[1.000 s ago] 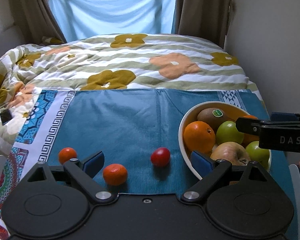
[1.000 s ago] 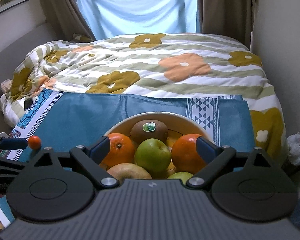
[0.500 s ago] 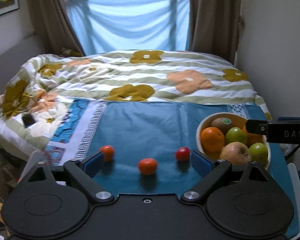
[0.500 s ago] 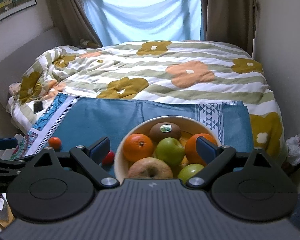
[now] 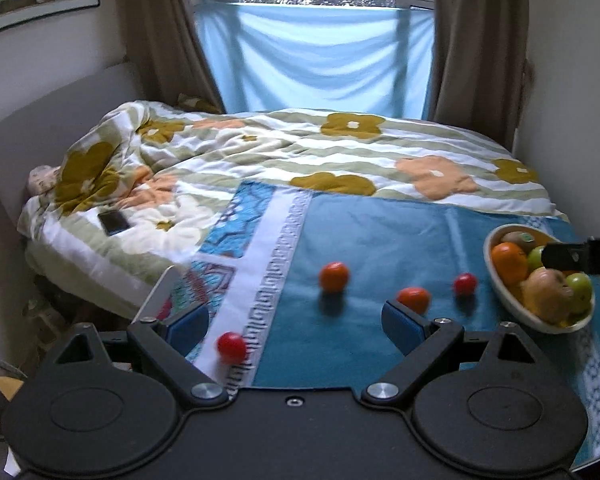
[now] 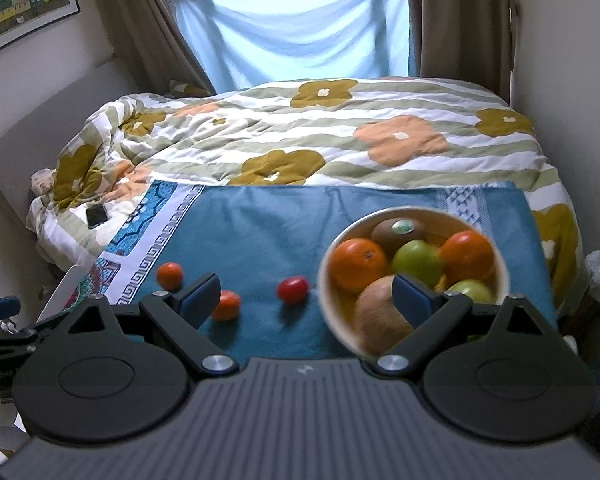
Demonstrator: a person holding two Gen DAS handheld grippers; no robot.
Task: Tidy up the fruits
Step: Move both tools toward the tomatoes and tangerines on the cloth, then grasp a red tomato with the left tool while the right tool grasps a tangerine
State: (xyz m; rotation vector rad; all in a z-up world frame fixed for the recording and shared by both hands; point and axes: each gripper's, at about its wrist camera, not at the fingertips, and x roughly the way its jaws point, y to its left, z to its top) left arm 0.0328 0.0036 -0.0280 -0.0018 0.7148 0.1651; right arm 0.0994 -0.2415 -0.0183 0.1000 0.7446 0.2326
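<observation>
A cream bowl (image 6: 500, 258) (image 5: 500, 294) holds oranges, green apples, a kiwi and a brownish apple on the blue cloth (image 5: 380, 240). Loose on the cloth lie two small oranges (image 5: 333, 277) (image 5: 413, 299), a red tomato (image 5: 465, 283) and a second red tomato (image 5: 231, 346) near the patterned border. In the right wrist view one orange (image 6: 170, 275), another orange (image 6: 226, 305) and a tomato (image 6: 292, 289) show. My left gripper (image 5: 296, 322) is open and empty above the cloth's near edge. My right gripper (image 6: 306, 294) is open and empty, near the bowl.
A flowered duvet (image 5: 300, 148) covers the bed behind the cloth, with a phone (image 5: 114, 222) on its left side. Walls stand close on the right, and curtains and a window at the back. The right gripper's finger (image 5: 576, 257) reaches over the bowl in the left wrist view.
Both grippers have pulled back and risen, and the left one has swung left. More of the bed shows, and a second tomato has come into the left wrist view.
</observation>
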